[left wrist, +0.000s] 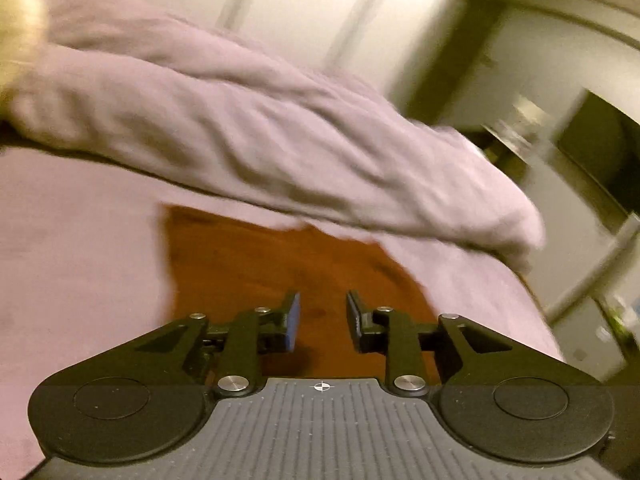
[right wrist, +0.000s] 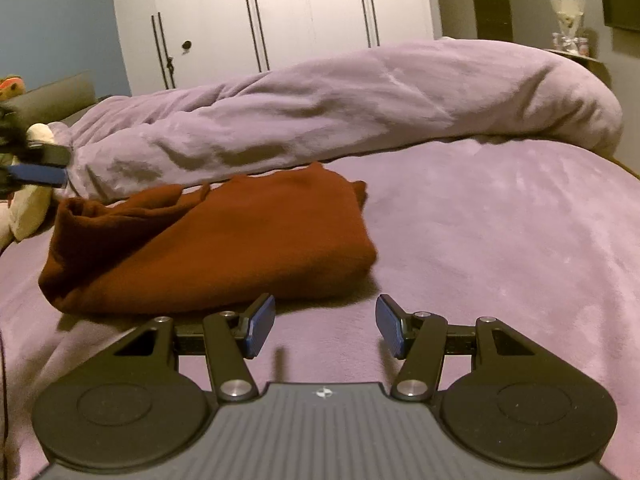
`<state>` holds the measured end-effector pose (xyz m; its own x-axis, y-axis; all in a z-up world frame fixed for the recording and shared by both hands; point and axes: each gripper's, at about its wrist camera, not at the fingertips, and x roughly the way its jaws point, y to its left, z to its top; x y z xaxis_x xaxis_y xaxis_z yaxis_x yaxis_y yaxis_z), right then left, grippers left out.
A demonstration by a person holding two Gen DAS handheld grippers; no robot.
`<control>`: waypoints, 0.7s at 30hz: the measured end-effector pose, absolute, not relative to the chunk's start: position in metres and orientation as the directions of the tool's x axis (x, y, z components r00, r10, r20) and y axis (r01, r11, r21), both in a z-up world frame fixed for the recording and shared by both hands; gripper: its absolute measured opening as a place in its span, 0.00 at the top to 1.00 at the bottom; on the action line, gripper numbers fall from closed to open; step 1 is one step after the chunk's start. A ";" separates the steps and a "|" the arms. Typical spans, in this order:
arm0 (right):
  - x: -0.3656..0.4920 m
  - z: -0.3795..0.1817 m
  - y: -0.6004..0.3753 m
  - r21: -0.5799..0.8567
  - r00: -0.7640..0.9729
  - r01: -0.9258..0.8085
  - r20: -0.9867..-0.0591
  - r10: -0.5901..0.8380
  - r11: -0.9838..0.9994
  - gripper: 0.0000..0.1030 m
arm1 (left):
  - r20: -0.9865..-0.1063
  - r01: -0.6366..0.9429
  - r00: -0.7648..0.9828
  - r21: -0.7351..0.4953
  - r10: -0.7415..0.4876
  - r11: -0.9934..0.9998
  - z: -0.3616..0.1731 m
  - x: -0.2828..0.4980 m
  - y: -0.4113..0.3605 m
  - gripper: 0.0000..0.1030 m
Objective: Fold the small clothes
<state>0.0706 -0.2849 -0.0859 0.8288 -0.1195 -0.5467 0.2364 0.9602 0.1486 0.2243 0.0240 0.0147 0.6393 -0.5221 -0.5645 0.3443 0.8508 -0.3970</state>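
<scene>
The rust-brown knitted garment [right wrist: 216, 240] lies folded into a thick packet on the lilac plush bed cover [right wrist: 500, 240], in front of the rolled lilac duvet [right wrist: 340, 108]. My left hand-held gripper [left wrist: 323, 316] hangs released above it; my right hand-held gripper [right wrist: 326, 326] waits released just beside it. I judge this fold finished; next comes tidying or another piece. No containers show.

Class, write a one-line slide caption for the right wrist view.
Open right gripper hovers over the purple bedspread, just short of a folded rust-brown garment.
</scene>
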 end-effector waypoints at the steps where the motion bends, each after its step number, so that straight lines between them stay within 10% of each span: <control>1: 0.074 -0.085 -0.282 0.149 0.831 0.230 -0.545 -0.115 0.962 0.46 | -0.570 0.303 0.671 -0.374 -0.475 0.877 0.014 0.225 0.039 0.70; 6: 0.100 -0.070 -0.265 0.214 0.849 0.167 -0.528 -0.030 0.962 0.46 | -0.711 0.045 0.668 -0.253 -0.217 0.966 -0.029 0.238 0.091 0.69; 21: 0.262 -0.054 -0.215 0.626 0.733 0.018 -0.539 0.416 0.779 0.49 | -0.767 0.030 0.638 -0.073 -0.075 0.997 -0.085 0.230 0.097 0.49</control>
